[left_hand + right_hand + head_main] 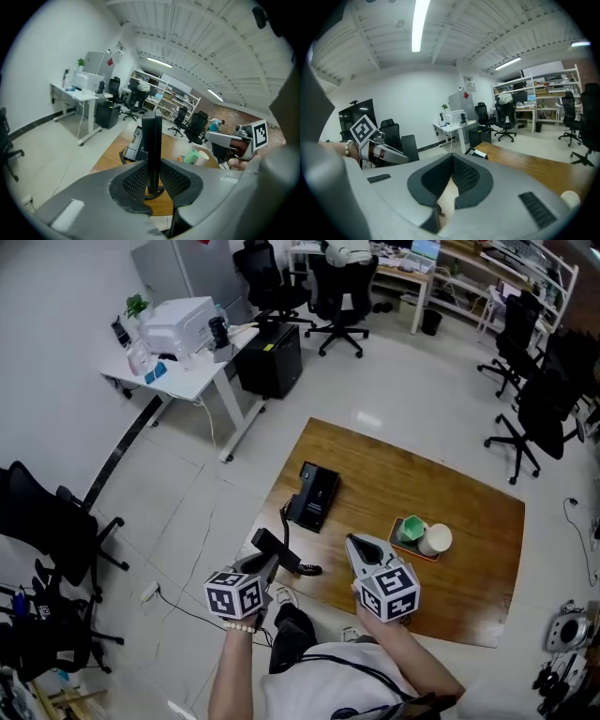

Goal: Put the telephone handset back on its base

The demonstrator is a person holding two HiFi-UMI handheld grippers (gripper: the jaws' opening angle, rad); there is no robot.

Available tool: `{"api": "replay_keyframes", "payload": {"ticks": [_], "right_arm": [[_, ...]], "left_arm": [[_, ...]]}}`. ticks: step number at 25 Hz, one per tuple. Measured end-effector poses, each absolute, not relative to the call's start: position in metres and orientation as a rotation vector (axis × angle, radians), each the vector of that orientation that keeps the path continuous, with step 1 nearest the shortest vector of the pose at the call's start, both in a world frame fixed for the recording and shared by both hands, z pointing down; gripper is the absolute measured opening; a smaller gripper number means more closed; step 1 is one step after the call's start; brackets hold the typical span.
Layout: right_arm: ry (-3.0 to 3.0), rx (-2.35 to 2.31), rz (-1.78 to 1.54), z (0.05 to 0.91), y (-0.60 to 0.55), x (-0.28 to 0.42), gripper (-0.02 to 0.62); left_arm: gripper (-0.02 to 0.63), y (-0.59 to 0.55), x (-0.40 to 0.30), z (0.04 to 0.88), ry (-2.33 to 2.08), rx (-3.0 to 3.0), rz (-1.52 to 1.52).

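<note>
The black telephone base (314, 495) lies on the left part of the wooden table (469, 521). My left gripper (265, 562) is shut on the black handset (274, 547), held above the table's near-left corner, short of the base. In the left gripper view the handset (152, 140) stands upright between the pads, with the base (137, 142) behind it. A coiled cord (284, 521) runs from base to handset. My right gripper (358, 549) hovers over the table's front edge, to the right of the handset, jaws together and empty. The right gripper view shows the base (476, 152) far ahead.
A green cup (410, 529) and a white cup (436, 539) sit on a small tray (419, 553) right of the base. A white desk (183, 371) and office chairs (525, 418) stand around the table. A black chair (47, 521) is at the left.
</note>
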State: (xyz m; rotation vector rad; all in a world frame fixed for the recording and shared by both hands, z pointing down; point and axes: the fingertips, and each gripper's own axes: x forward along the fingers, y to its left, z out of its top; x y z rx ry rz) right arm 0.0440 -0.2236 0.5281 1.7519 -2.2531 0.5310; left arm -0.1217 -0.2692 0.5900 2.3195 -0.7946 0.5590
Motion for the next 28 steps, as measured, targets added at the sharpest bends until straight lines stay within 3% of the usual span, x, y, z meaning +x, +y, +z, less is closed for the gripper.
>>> {"api": "replay_keyframes", "payload": {"ticks": [28], "right_arm": [[-1.911, 2.075, 0.696, 0.562, -0.293, 0.055, 0.000]], "left_arm": [[0.069, -0.395, -0.026, 0.676, 0.687, 2.163, 1.128]]}}
